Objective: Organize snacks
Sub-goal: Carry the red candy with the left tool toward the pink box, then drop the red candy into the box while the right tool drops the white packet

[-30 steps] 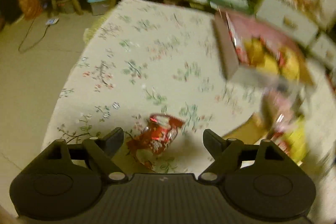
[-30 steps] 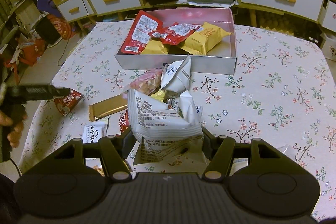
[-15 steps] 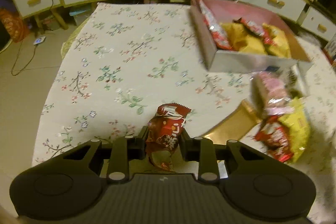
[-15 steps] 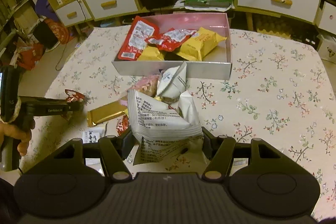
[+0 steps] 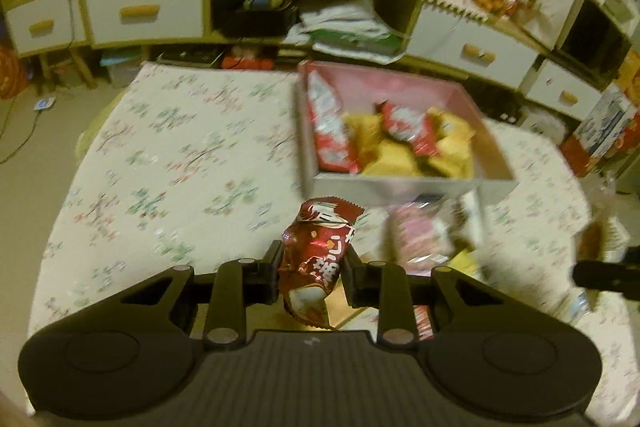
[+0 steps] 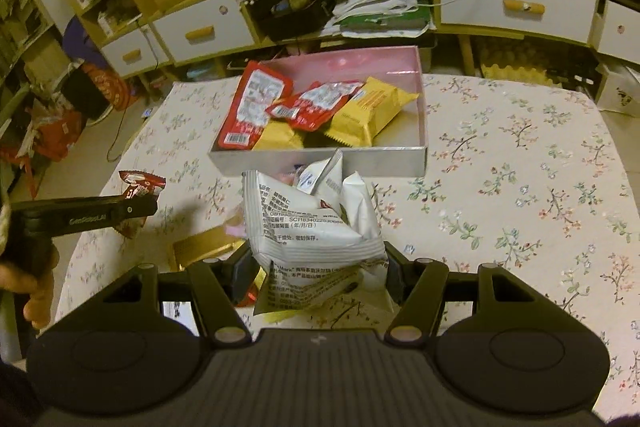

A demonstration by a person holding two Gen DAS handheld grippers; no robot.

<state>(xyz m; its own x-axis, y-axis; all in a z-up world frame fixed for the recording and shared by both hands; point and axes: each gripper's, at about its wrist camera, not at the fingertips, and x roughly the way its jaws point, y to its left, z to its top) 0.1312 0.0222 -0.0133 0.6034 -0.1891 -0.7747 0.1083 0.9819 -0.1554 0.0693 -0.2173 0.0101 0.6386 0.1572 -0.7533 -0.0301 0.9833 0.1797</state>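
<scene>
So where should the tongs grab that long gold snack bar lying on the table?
Probably across the gold snack bar's narrow middle, coming from above. It lies flat on the tablecloth, so its short sides are easiest to pinch. Its near end hides behind the white packet, so stay towards the far end.

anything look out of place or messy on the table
Yes: a loose heap of snacks lies on the cloth in front of the box, not inside it. The box's own packets lie jumbled and overlapping.
</scene>
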